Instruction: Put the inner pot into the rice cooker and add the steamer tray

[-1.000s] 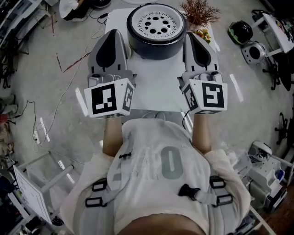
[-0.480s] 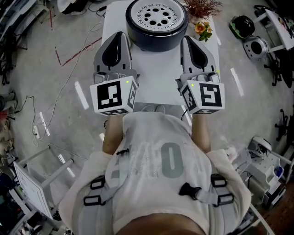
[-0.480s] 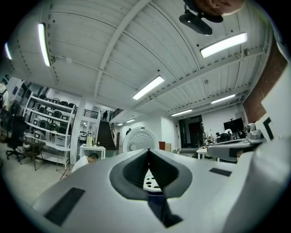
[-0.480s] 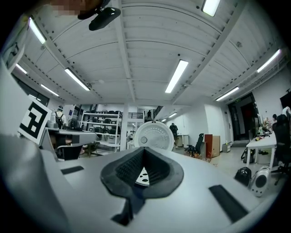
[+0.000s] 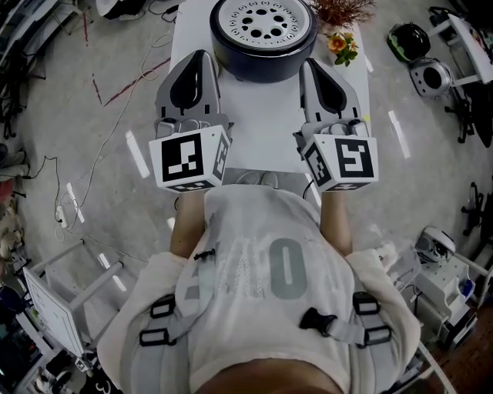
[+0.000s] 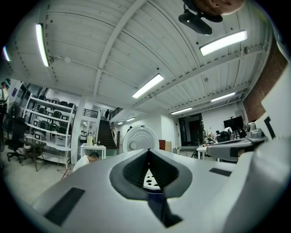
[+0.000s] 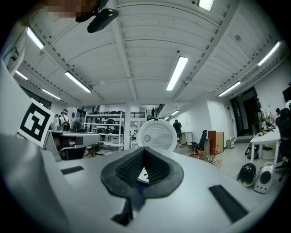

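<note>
Left gripper [image 5: 200, 60] and right gripper [image 5: 310, 65]: jaws pressed together on both, nothing between them. Both are held level over the table [image 5: 262, 115], pointing away from the person.

Cooker [image 5: 263, 61] stands straight ahead, centred between the two lines of aim, its near wall just beyond both tips. Neither hand is nearer. The body is round, with no long axis.

Tray [image 5: 262, 21] lies flat in the cooker's mouth, holes up. Lid [image 7: 157, 135] stands open behind.

Judgement: tray placement looks complete; the pot beneath cannot be seen.

White table [image 5: 262, 123]. Orange flowers [image 5: 340, 45] at its far right corner, next to dried twigs [image 5: 339, 11]. Dark helmet [image 5: 405, 37] on floor right, loose cables [image 5: 127, 81] left.
</note>
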`<state>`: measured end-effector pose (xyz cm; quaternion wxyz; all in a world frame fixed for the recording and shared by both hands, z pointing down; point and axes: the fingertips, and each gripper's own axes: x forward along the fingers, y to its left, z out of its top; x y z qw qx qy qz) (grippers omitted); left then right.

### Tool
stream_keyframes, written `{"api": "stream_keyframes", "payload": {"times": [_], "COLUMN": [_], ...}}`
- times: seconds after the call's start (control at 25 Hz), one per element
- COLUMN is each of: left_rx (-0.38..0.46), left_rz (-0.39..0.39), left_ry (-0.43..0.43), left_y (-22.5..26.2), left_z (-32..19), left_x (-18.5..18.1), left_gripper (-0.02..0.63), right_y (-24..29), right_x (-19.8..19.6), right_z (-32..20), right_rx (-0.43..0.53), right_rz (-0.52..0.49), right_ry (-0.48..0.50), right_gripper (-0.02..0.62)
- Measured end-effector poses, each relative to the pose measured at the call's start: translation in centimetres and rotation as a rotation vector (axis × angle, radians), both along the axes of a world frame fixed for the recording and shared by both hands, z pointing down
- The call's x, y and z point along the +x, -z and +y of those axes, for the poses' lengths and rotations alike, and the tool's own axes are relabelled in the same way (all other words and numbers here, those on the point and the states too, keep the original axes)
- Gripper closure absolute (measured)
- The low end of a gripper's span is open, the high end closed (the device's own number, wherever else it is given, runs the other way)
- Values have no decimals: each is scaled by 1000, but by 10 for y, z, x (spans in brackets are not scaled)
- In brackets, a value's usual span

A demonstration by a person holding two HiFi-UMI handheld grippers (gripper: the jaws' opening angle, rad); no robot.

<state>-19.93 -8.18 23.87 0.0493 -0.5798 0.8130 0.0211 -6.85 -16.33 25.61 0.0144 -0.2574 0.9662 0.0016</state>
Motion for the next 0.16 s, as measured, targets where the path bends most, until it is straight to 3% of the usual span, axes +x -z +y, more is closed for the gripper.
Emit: {"api": "stream_keyframes", "payload": {"times": [0.16], "left_rx": [0], "left_rz": [-2], "left_ry": [1], "left_y": [0], "left_z": [-2], "left_x": [-3], "left_gripper": [586], "right_y": [-1], "right_x": [-3], "right_z": [1], "right_rx": [-5], "right_rz": [-3], "right_ry": [15], "right_gripper": [589]}}
